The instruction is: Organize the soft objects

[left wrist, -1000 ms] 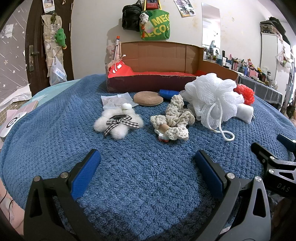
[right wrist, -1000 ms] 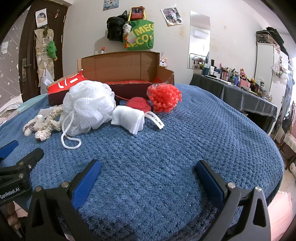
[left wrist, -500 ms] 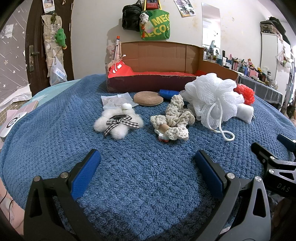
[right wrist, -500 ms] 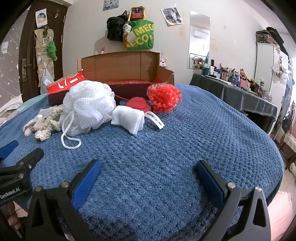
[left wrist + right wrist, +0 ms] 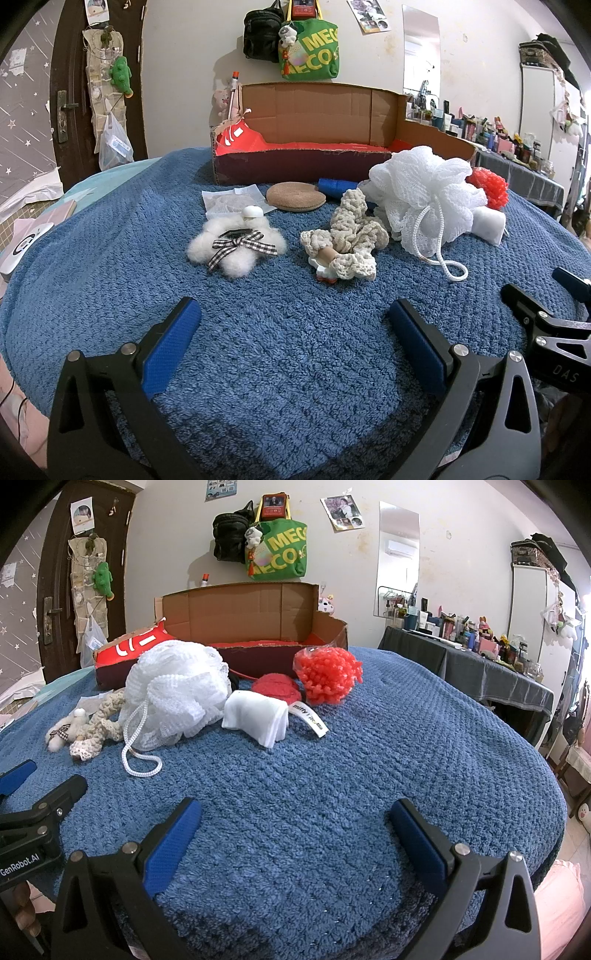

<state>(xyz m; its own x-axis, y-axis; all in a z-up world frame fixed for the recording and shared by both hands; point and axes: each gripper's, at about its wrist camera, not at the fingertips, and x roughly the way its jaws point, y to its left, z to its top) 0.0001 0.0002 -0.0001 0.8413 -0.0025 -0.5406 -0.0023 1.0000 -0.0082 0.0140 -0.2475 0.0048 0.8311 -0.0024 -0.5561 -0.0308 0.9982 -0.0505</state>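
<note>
Lying well ahead of both grippers' spread fingers point(image 5: 173, 347), soft objects point(image 5: 343, 236)

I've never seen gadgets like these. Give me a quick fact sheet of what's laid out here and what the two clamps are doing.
Surface: blue blanket
Container: open cardboard box, at the far side
Soft items on the blanket: white mesh pouf, beige crochet scrunchie, fluffy white bow clip, red pom-pom, folded white cloth
Left gripper: open, holding nothing
Right gripper: open, holding nothing
Items seen in the box: none visible
</note>
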